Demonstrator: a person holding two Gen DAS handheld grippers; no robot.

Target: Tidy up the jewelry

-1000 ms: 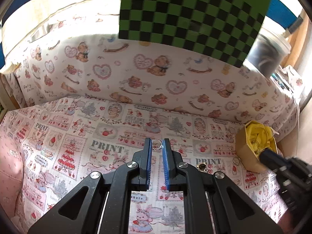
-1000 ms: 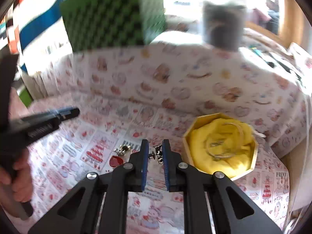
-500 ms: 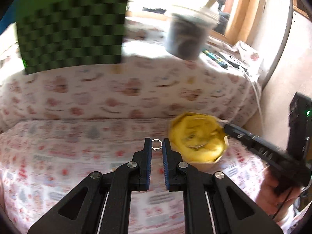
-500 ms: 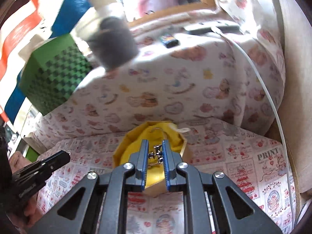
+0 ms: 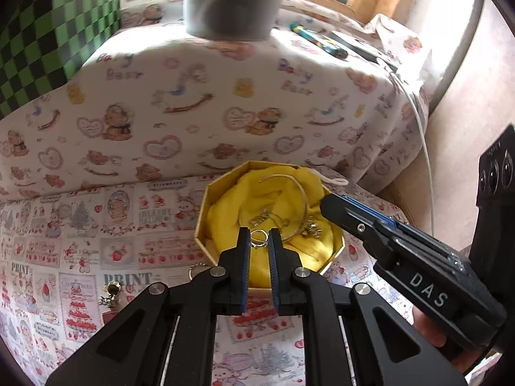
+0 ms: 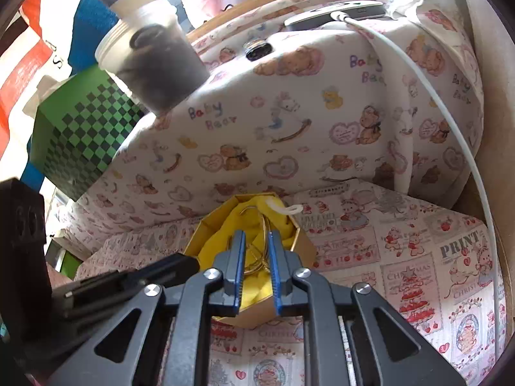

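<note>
A gold octagonal box lined with yellow cloth sits on the printed cloth; it also shows in the right wrist view. It holds a gold bangle and small charms. My left gripper is shut on a small silver ring, held over the box's near side. My right gripper hangs over the box with its jaws slightly apart and nothing between them; its fingers show at the box's right rim. Loose earrings and a ring lie left of the box.
A cushion wall with bear print rises behind the box. A green checkered board stands at the left, a grey cup on top. A white cable runs down the right side.
Both grippers moved in over the box. The right gripper's jaws have parted and the earring it carried is no longer between them. The left gripper still holds the ring.
</note>
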